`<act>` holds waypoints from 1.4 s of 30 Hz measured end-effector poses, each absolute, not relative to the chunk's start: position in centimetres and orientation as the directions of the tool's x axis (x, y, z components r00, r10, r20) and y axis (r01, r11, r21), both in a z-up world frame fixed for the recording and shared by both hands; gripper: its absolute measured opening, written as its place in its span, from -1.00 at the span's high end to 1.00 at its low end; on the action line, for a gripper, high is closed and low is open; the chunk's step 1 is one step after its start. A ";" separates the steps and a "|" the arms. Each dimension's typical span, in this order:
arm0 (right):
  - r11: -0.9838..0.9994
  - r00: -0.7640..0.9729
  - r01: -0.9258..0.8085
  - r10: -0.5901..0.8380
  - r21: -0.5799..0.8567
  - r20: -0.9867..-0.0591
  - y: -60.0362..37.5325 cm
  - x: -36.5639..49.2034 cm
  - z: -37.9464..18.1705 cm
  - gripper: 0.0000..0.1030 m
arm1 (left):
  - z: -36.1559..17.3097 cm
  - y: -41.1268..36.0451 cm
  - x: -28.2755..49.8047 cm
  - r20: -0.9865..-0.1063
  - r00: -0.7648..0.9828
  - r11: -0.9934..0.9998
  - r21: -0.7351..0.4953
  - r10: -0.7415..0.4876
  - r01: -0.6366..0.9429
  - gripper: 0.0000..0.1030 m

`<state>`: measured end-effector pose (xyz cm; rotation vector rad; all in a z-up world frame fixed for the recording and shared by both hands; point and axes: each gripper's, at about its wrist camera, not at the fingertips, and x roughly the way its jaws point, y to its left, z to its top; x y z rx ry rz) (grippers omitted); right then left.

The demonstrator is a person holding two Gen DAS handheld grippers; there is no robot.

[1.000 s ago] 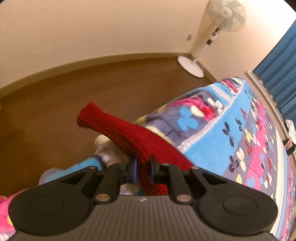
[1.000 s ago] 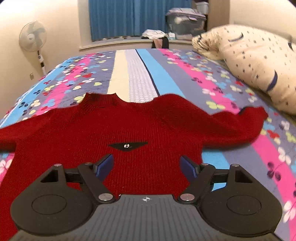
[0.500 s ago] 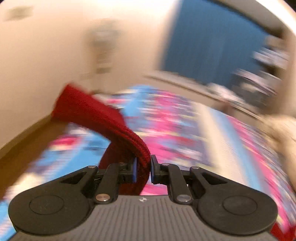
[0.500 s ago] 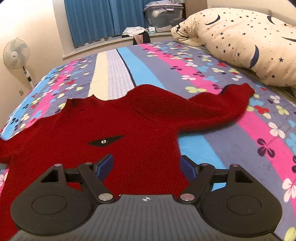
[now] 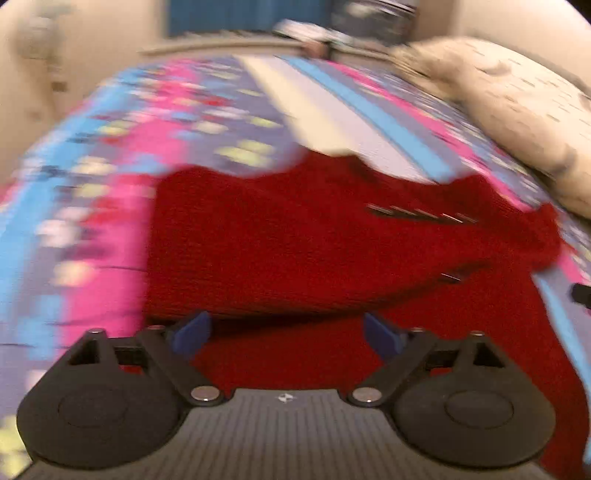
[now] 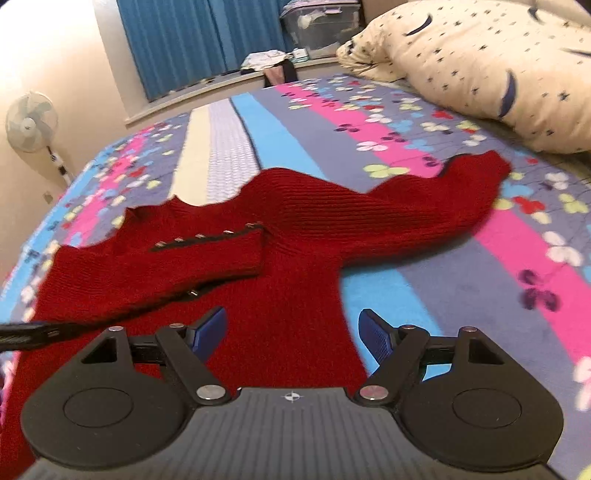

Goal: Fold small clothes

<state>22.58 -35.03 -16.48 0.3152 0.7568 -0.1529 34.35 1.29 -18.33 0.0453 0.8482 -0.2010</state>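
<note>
A red knit sweater (image 6: 295, 266) lies flat on the flowered bedspread (image 6: 461, 258). One sleeve (image 6: 159, 266) is folded across its chest, a row of small metal studs showing on the cuff. The other sleeve (image 6: 443, 199) stretches out to the right towards the pillow. My left gripper (image 5: 286, 332) hovers over the folded sleeve (image 5: 295, 251) in a blurred view; its jaws are opening and no cloth is pinched between them. My right gripper (image 6: 291, 332) stands open above the sweater's lower body near its right edge, holding nothing.
A large star-patterned pillow (image 6: 480, 66) fills the bed's far right. A white standing fan (image 6: 31, 122) is by the left wall. Blue curtains (image 6: 192, 40), a clear storage box (image 6: 321, 22) and a clothes pile (image 6: 269, 62) sit beyond the bed.
My left gripper swung from the floor side of the bed to above the sweater, carrying the sleeve, then let go. The sleeve now lies across the chest. The right gripper drifted slightly.
</note>
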 end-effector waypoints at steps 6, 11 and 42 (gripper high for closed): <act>0.893 0.678 0.283 0.073 0.351 -0.731 -34.5 33.0 -19.8 -0.50 | -17.9 8.2 37.0 -0.764 0.644 0.999 0.022 0.049 -0.049 -0.93; 0.938 0.638 0.294 -0.051 0.181 -0.769 -32.1 38.2 -23.2 0.22 | -19.7 9.4 39.0 -0.812 0.577 0.994 0.028 0.086 -0.109 -0.95; 0.979 0.744 0.098 0.049 0.181 -0.667 -25.8 4.3 -3.2 -0.71 | -5.5 0.1 14.2 -0.852 0.514 0.991 0.130 0.095 0.032 -1.00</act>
